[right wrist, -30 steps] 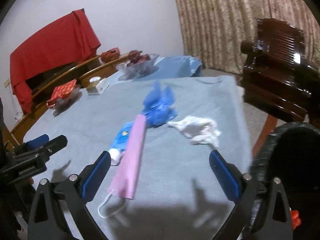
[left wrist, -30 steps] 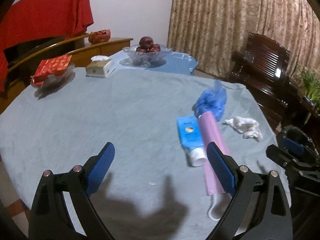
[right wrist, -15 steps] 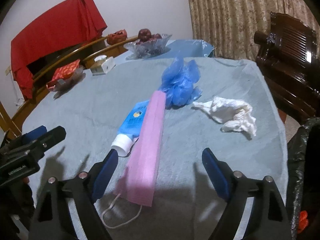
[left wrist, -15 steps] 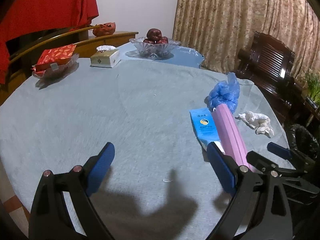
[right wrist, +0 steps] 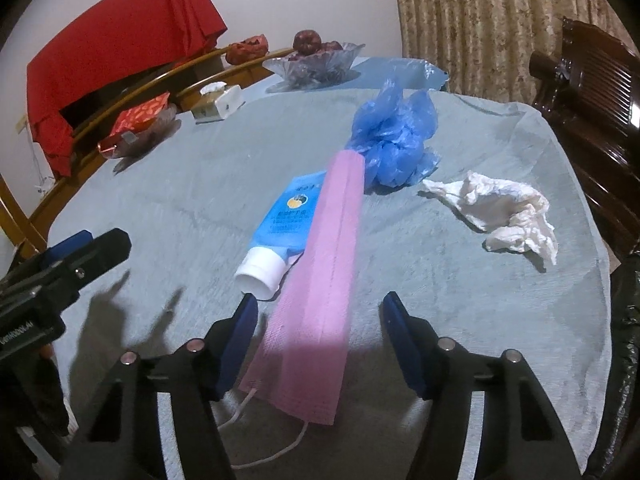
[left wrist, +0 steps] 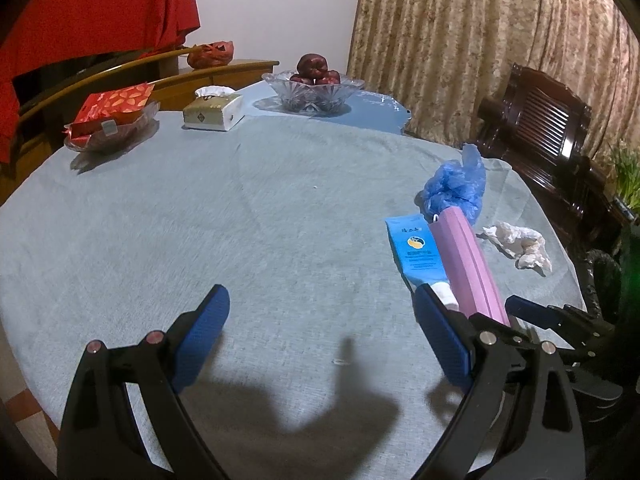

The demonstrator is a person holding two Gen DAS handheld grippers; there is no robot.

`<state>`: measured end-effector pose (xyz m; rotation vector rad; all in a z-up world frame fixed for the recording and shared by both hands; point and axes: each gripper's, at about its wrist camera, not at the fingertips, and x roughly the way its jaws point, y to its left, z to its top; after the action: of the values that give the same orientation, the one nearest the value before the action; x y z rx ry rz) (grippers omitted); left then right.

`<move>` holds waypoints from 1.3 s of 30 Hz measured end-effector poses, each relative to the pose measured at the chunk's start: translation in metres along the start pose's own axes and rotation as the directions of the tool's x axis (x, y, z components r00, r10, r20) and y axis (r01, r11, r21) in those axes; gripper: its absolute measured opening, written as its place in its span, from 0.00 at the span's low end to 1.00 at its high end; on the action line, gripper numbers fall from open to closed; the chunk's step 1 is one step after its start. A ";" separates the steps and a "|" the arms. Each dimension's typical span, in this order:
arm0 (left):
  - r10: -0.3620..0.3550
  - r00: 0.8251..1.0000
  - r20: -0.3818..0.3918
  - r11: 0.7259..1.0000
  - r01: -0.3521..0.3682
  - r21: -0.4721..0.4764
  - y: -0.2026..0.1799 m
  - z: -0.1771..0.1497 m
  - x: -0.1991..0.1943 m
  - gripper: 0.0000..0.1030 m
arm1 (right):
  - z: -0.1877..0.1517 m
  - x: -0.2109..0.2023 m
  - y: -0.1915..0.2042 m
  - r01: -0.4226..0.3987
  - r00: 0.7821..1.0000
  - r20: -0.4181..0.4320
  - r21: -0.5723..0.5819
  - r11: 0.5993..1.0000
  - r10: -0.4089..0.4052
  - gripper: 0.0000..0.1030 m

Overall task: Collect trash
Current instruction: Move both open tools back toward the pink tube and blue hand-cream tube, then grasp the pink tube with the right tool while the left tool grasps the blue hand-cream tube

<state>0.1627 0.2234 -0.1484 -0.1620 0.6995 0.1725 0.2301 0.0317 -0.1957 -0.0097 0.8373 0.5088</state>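
Right gripper [right wrist: 320,316]: jaws apart, straddling near end of pink mask [right wrist: 320,280] without touching it; mask is folded, pleated, flat on grey-blue tablecloth [right wrist: 160,200]. Left gripper [left wrist: 320,320]: jaws wide, empty. Mask overlaps blue tube [right wrist: 284,216], white cap. Beyond: crinkled blue plastic bag [right wrist: 392,136]; crumpled white tissue [right wrist: 504,212] to the right.

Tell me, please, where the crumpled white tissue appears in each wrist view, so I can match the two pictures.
Left wrist: crumpled white tissue at the right edge of the table, right of the pink mask.
Right wrist: crumpled white tissue right of centre, beyond the right gripper.
Shared landmark: the blue plastic bag.
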 end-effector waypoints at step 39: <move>-0.073 0.997 -0.025 0.996 0.074 0.046 -0.052 0.005 0.016 0.88 | 0.004 -0.031 -0.067 0.113 0.992 0.042 0.109 0.988 -0.118 0.05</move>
<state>0.1888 0.1753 -0.1500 -0.1445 0.7188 0.0835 0.2446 -0.0400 -0.1832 0.0516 0.8109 0.3538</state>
